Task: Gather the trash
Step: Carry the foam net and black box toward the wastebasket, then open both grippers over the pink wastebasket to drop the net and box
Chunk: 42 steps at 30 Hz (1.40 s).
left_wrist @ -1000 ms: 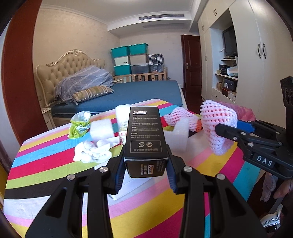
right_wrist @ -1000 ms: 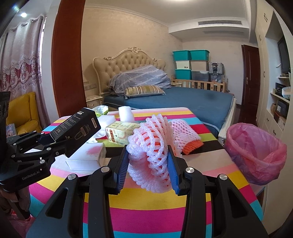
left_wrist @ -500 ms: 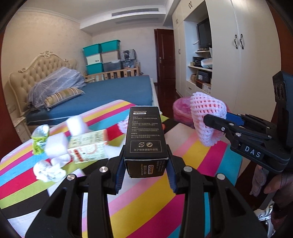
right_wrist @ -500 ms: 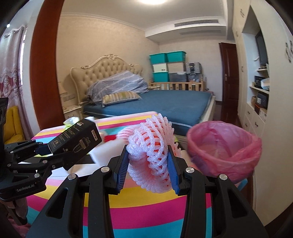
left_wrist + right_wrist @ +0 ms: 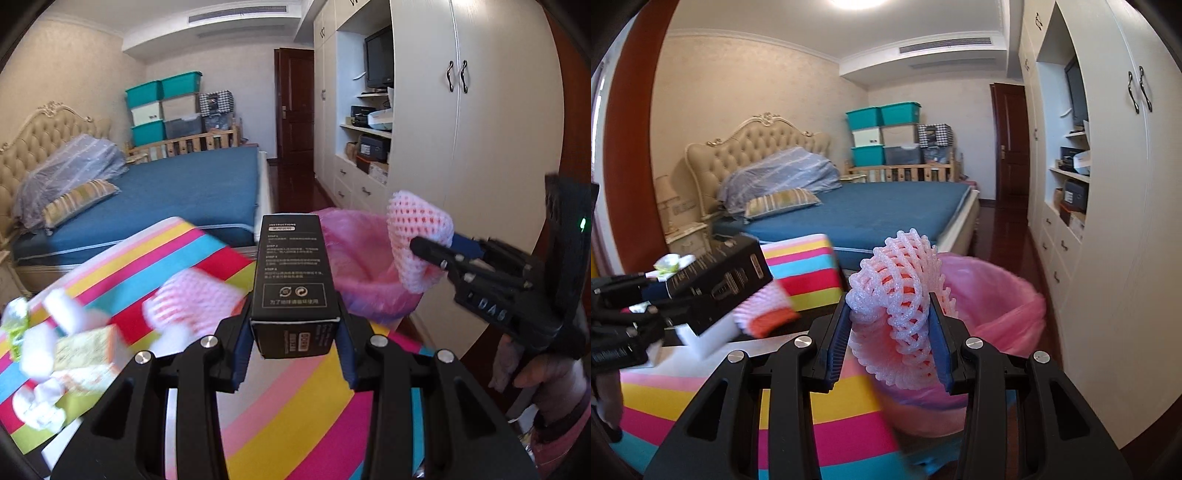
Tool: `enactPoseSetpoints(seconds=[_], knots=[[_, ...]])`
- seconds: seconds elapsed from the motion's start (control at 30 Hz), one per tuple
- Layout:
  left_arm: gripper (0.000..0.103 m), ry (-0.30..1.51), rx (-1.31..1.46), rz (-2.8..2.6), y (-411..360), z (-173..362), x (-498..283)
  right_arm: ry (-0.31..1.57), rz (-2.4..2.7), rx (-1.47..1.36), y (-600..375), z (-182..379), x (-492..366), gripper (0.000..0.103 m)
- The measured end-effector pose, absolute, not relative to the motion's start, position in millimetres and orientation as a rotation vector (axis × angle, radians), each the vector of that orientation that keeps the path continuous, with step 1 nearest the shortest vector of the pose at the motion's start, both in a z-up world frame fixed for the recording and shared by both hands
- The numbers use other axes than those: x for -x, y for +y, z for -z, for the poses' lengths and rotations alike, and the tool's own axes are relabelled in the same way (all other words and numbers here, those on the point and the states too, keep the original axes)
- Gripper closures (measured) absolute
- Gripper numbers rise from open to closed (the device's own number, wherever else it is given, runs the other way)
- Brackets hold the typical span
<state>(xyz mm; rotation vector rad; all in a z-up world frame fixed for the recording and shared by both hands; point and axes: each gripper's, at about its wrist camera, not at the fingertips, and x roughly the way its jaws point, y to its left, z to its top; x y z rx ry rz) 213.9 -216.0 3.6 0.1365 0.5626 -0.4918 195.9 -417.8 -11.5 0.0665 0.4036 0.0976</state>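
Observation:
My left gripper (image 5: 293, 334) is shut on a black carton box (image 5: 291, 280), held above the striped table's right edge and pointing at the pink-lined trash bin (image 5: 354, 258). My right gripper (image 5: 892, 328) is shut on a pink foam fruit net (image 5: 897, 284), held over the bin's (image 5: 1001, 306) near rim. In the left wrist view the right gripper (image 5: 424, 251) holds the net (image 5: 417, 229) above the bin. In the right wrist view the left gripper (image 5: 661, 299) carries the box (image 5: 720, 284) at left.
The striped table (image 5: 295, 406) still holds another foam net (image 5: 192, 302), a yellow carton (image 5: 85, 347), white tissues (image 5: 37, 406) and a green wrapper (image 5: 14, 325). A blue bed (image 5: 192, 192) lies behind and a white wardrobe (image 5: 498, 147) stands at right.
Both grippers have swung right, off the table's middle and toward the trash bin, each keeping its load. The bin now sits directly in front of both.

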Motion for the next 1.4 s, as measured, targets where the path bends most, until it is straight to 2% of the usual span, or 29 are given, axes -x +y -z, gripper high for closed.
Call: enactPoseSetpoints(seconds=[0.43,0.53,0.57,0.6,0.63,0.67,0.83,0.9,1.1,1.17,1.4], knots=[[0.065,0.621,-0.100,0.576,-296,4,-293,0.461,-0.039,-0.076,-478,31,-250,0.064],[0.064,0.627,-0.088,0.579,-304,7,-305,0.450,-0.063,-0.073,-481,29,-262,0.060],[0.062,0.631,-0.079,0.587,-306,9,-311,0.445,-0.072,-0.071,-482,29,-264,0.058],[0.053,0.638,-0.076,0.593,-308,9,-316,0.442,-0.072,-0.066,-484,28,-267,0.055],[0.048,0.637,-0.076,0.588,-307,10,-319,0.438,-0.063,-0.063,-487,28,-270,0.043],[0.040,0.624,-0.079,0.566,-305,9,-320,0.435,-0.047,-0.067,-491,27,-272,0.040],[0.024,0.598,-0.085,0.502,-284,9,-309,0.415,-0.019,-0.107,-503,25,-258,0.039],[0.010,0.600,-0.086,0.458,-269,12,-299,0.418,-0.016,-0.118,-504,27,-251,0.039],[0.008,0.625,-0.114,0.423,-235,24,-261,0.441,-0.032,-0.127,-486,35,-223,0.039],[0.005,0.609,-0.130,0.397,-223,25,-245,0.437,-0.040,-0.139,-478,34,-214,0.037],[0.005,0.529,-0.203,0.302,-177,24,-193,0.450,-0.124,-0.122,-420,36,-197,0.036]])
